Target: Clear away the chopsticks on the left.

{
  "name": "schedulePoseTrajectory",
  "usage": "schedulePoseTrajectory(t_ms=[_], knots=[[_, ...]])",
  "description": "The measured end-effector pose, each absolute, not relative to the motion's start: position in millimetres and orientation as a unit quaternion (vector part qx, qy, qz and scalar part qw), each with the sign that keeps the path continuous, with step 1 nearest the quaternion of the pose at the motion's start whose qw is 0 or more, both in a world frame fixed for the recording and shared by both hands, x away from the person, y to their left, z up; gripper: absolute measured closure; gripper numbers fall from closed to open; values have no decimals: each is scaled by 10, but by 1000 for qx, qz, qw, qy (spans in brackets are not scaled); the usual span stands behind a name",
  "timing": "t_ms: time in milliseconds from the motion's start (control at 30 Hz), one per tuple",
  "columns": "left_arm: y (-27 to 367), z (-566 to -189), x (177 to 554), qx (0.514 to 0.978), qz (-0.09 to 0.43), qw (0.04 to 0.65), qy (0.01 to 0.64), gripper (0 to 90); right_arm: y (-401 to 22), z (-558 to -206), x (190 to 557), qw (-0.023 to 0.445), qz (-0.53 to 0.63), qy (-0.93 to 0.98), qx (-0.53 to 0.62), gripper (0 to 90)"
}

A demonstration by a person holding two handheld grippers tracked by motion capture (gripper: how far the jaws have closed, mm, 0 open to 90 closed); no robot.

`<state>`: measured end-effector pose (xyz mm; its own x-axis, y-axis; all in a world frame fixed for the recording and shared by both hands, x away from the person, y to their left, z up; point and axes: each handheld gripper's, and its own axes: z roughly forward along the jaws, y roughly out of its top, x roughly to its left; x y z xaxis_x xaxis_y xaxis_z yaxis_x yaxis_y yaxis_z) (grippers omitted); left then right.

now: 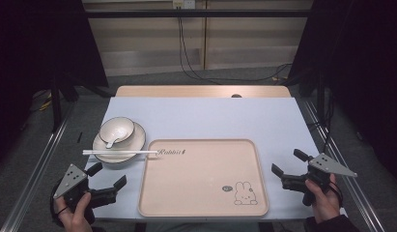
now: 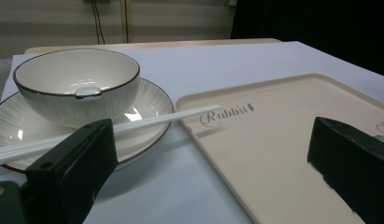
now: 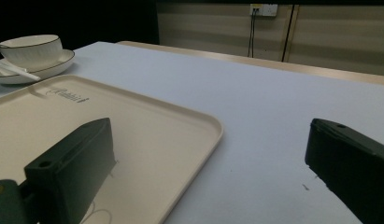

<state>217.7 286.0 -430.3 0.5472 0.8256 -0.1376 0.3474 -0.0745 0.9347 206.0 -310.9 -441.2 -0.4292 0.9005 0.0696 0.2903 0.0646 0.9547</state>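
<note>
Sitting on the worktop [image 1: 205, 113] were one bowl [image 1: 117, 129], one plate [image 1: 136, 143] under it, one spoon [image 1: 112, 141] inside the bowl, one pair of white chopsticks [image 1: 120, 152] and one big tray [image 1: 203, 177]. The chopsticks lay flat across the plate's near edge, with their tips just over the tray's corner. The left hand-held gripper [image 1: 109, 177] was held low at the near left corner, just beside the plate, pointing toward the tray, its jaws wide apart with nothing in them. The right hand-held gripper [image 1: 287, 168] sat low to the right of the tray, pointing left, jaws wide apart and empty too
</note>
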Motion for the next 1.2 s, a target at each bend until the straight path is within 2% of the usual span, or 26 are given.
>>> schedulePoseTrajectory(t_ms=[467,700,900,1200], knots=[[2825,-4251,2165,712,232,524,405,27,-3093,-4407,2033,294,529,664,439,13],[2948,-4172,2180,702,233,534,411,47,-3089,-4414,2034,288,533,663,440,15],[3165,-4187,2224,719,217,542,377,47,-3081,-4415,2040,290,532,665,437,15],[3349,-4138,2427,765,188,510,344,46,-3075,-4417,2040,287,533,667,434,17]])
